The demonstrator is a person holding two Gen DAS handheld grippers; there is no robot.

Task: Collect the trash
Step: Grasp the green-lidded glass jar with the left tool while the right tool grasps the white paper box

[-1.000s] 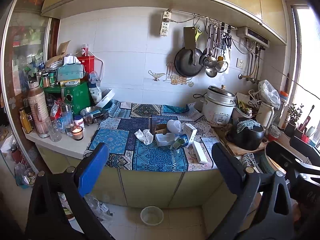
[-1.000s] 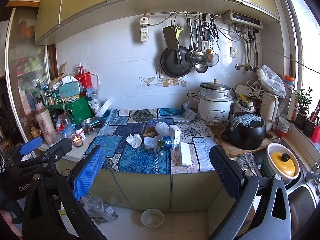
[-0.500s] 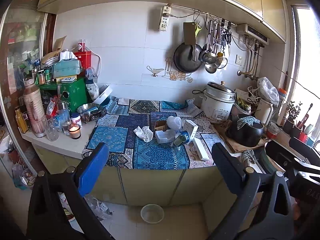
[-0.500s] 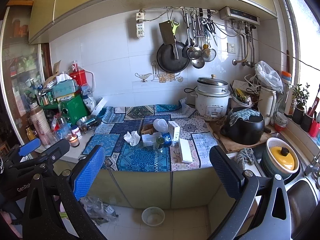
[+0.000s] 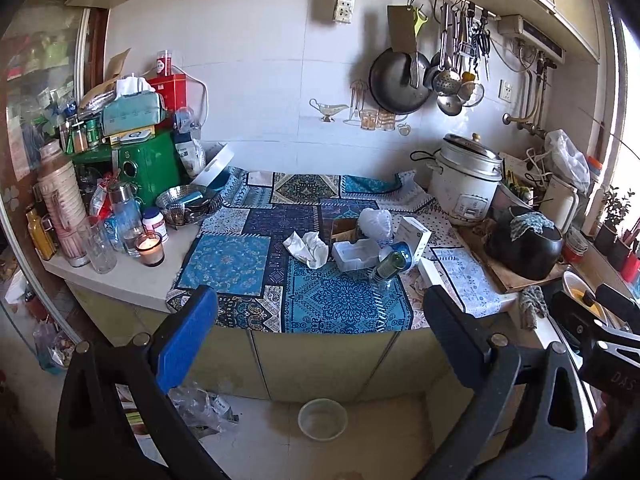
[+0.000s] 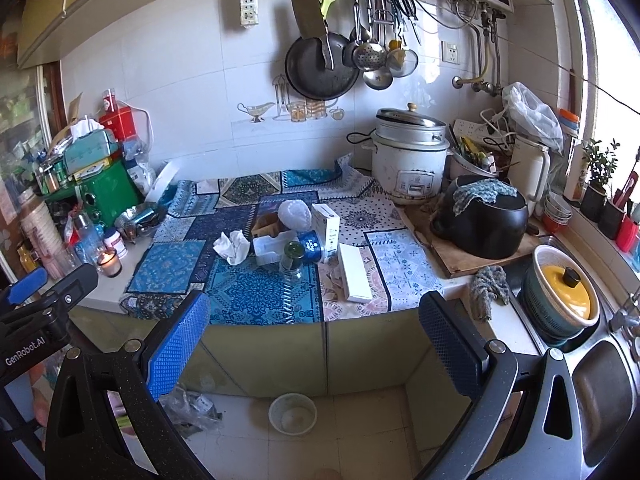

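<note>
White wall tiles back a kitchen table spread with a blue patterned cloth. Trash lies clustered at the cloth's middle: a crumpled tissue, a clear plastic tray just beside it, a small brown box, a white netted wad, an upright white carton, a tipped bottle and a flat white box toward the front edge. Both the left tongs and right tongs hang released and empty, well short of the table's front edge. A small bowl sits on the floor below.
</note>
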